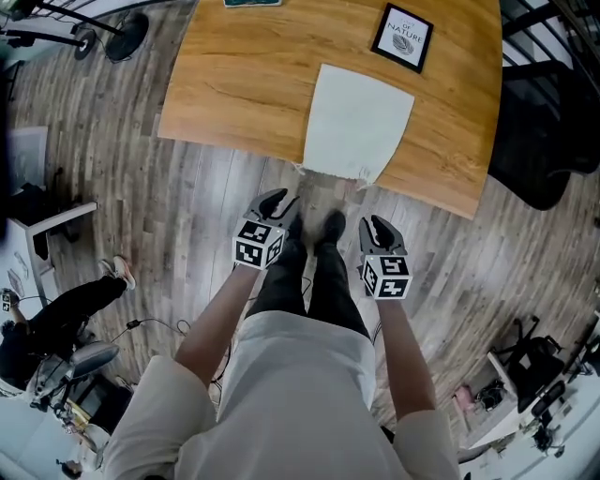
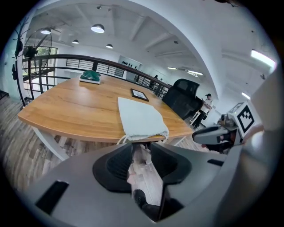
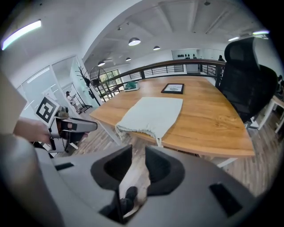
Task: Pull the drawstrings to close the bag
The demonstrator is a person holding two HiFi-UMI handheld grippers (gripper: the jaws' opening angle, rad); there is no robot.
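Two-handed: holding the grey plastic left gripper (image 1: 280, 201) and right gripper (image 1: 379, 227) open and empty, short of the pale cloth drawstring bag (image 1: 356, 122) lying flat at the tan wooden table's (image 1: 244, 84) near edge. Judging best: pinching one dangling white cord (image 3: 159, 141) per side, pulling apart evenly.

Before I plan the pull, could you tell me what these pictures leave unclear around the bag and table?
- Head view: the drawstrings at the bag's mouth are too small to trace.
- Head view: the green item is cut off by the top edge.
- Left gripper view: the framed card's print is too small to read.
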